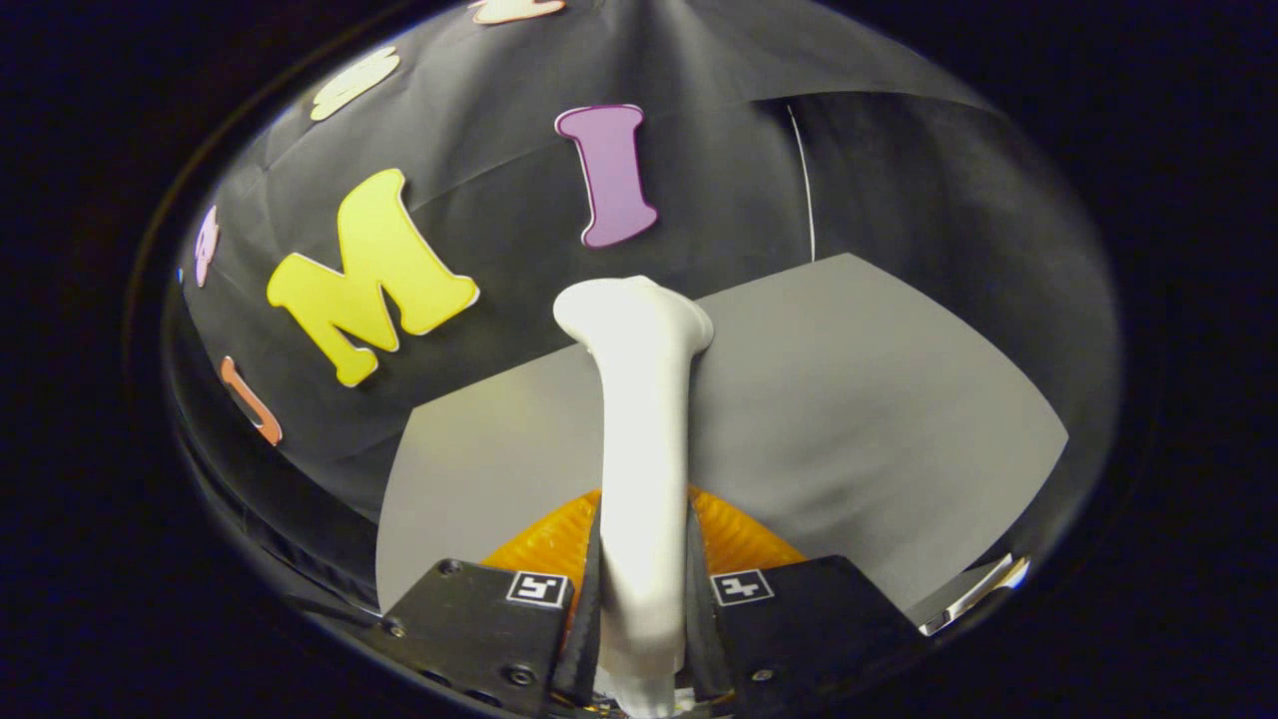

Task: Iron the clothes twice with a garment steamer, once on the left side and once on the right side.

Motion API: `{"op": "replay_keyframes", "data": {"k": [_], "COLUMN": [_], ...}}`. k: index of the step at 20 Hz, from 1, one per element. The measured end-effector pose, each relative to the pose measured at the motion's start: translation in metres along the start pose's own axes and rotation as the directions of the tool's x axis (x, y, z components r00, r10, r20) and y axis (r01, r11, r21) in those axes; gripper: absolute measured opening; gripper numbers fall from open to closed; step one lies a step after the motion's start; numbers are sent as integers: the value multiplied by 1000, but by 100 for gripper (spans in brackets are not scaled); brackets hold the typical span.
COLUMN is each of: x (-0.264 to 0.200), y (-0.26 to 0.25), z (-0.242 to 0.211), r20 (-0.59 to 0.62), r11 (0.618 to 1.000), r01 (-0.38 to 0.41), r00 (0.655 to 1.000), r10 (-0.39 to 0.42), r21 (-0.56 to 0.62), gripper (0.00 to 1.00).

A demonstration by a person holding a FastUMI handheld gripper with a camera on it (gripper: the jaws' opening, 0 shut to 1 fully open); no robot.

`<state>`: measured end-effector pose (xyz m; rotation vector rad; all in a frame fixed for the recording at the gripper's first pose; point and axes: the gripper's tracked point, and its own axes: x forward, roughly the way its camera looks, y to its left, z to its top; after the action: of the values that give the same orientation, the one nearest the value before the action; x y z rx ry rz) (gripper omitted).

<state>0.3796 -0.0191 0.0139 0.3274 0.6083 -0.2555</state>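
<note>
The gripper (pixel 639 599) pinches the white garment steamer (pixel 639 399) by its handle, its flared head reaching ahead over the grey worktop (pixel 849 399).

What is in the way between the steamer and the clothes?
Nothing visible. The gripper is shut on the steamer, whose head points out beyond the fingers over the grey surface. I can't make out the clothes here.

Single fisheye camera rides on claw (pixel 641 599), facing forward along its two fingers. Fingers sit at view's near edge, clamped on white steamer handle (pixel 639 439), very close to lens. Beyond claw: grey bench (pixel 849 399), then booth wall further off.
</note>
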Motion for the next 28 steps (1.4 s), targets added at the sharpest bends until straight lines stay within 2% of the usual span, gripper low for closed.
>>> {"op": "replay_keyframes", "data": {"k": [2,5,10,14,19,28], "x": [-4,-24,-83,-135,-193,-260], "y": [2,14,48,84,120,177], "z": [2,3,1,-25,-71,-137], "r20": [41,111,278,369,447,534], "r11": [1000,999,998,996,994,988], "r01": [4,-32,-59,-78,-64,-42], "r00": [999,993,959,925,890,838], "r10": [-4,30,59,87,95,114], "r21": [16,18,-8,-39,-84,-146], "gripper": [37,35,35,35,35,34]}}
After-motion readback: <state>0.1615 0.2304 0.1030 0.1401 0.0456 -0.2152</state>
